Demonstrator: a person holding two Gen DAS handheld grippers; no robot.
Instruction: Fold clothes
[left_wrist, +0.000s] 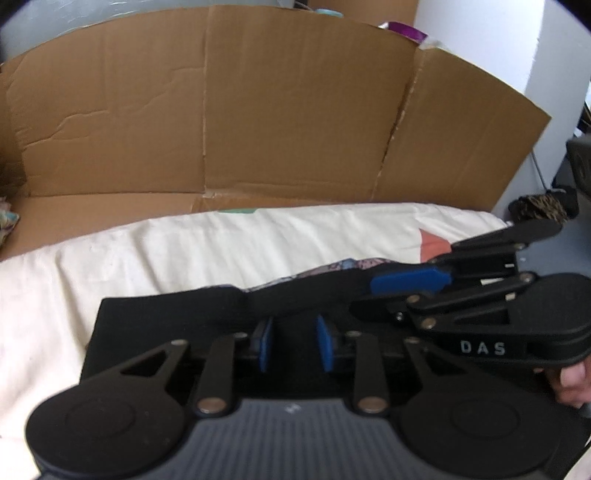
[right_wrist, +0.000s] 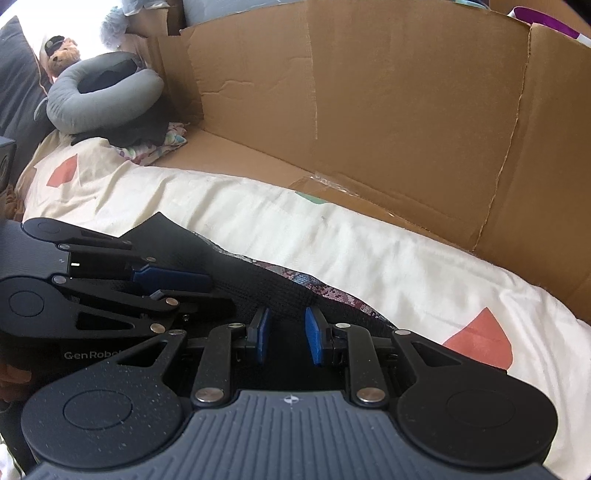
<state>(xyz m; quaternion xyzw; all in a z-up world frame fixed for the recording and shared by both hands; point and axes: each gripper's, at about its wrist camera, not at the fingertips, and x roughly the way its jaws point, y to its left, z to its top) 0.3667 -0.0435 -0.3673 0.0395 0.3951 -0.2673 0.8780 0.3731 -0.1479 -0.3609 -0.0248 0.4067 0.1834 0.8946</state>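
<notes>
A black garment (left_wrist: 170, 314) with a patterned inner side lies on a cream sheet (left_wrist: 110, 258). My left gripper (left_wrist: 291, 341) has its blue pads partly apart with the black cloth between them. My right gripper (right_wrist: 286, 334) stands the same way over the garment (right_wrist: 258, 284), pads partly apart with cloth between. Each gripper shows in the other's view: the right one (left_wrist: 410, 278) at the garment's right end, the left one (right_wrist: 173, 275) at its left end. Whether the pads pinch the cloth is unclear.
An opened cardboard box (left_wrist: 258, 110) stands behind the sheet. A grey neck pillow (right_wrist: 103, 92), a teddy bear (right_wrist: 64, 55) and folded clothes (right_wrist: 155, 147) lie at the far left. A dark bundle (left_wrist: 543, 206) sits at the right.
</notes>
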